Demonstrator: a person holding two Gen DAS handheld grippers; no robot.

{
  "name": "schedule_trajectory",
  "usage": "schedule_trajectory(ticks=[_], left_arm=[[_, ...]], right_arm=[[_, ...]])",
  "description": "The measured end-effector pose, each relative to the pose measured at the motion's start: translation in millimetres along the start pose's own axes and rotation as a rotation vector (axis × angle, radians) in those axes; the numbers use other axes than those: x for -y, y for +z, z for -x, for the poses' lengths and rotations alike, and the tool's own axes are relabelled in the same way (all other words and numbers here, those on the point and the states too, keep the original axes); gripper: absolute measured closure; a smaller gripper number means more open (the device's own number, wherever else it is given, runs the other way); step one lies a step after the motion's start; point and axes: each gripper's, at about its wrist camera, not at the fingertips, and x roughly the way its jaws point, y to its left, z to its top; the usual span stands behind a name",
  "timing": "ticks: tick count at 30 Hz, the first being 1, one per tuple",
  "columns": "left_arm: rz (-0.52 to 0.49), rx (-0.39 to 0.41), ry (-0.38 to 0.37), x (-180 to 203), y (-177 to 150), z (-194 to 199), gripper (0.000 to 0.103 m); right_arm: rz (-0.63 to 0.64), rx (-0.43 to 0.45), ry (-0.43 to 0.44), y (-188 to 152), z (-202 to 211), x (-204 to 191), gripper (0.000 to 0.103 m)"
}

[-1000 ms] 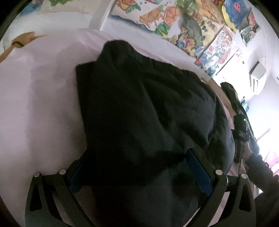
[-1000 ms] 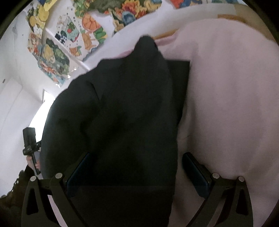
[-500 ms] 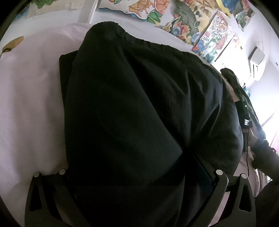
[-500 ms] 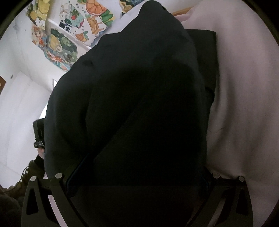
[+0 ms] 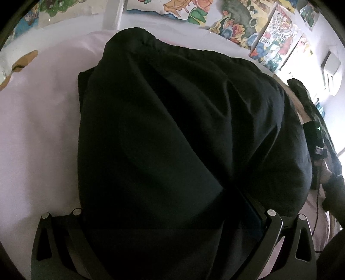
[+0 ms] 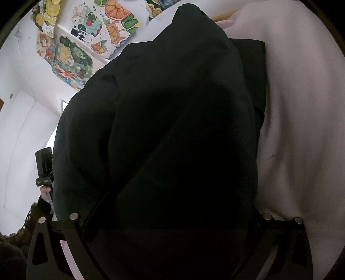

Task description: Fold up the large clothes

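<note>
A large black garment point(image 5: 172, 129) with a gathered elastic edge point(image 5: 138, 36) fills both views and lies over a pink sheet point(image 5: 32, 140). A flat lower layer point(image 5: 83, 86) of it sticks out on the left; in the right wrist view that layer point(image 6: 256, 71) shows at the right. My left gripper point(image 5: 170, 200) is open, its fingers wide apart under the draped cloth, with only the right blue pad point(image 5: 254, 212) showing. My right gripper point(image 6: 172, 204) is open too, both pads buried in the cloth. Each gripper also appears small in the other's view: the right one point(image 5: 317, 137), the left one point(image 6: 44, 168).
The pink sheet point(image 6: 301, 118) spreads wide beside the garment. Colourful paintings point(image 5: 276, 43) hang on the white wall behind, with an air conditioner point(image 5: 330, 66) at the far right. A brown object point(image 5: 23, 62) lies at the sheet's far left. A wooden edge point(image 6: 224, 16) shows beyond the sheet.
Both grippers have moved forward with the raised black cloth, which now reaches further over the lower layer. The cloth has slid over the blue pads that showed a second ago.
</note>
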Motion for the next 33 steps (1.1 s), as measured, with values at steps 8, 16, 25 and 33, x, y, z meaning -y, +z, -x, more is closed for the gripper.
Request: schedule_trajectory(ticks=[8,16,25,33], left_arm=[[-0.045,0.009,0.048,10,-3,1,0.001],[-0.057,0.005,0.073,19,-2,0,0.001],[-0.041,0.015,0.044,22,1,2,0.004],[0.076,0.085,0.008,11,5,15,0.042]], right_arm=[[0.008,0.042,-0.023,-2,0,-6,0.008],[-0.010,0.046,-0.027,-3,1,-3,0.007],[-0.006,0.071,-0.040,-7,8,-5,0.016],[0.025,0.108,-0.058,-11,18,-18,0.044]])
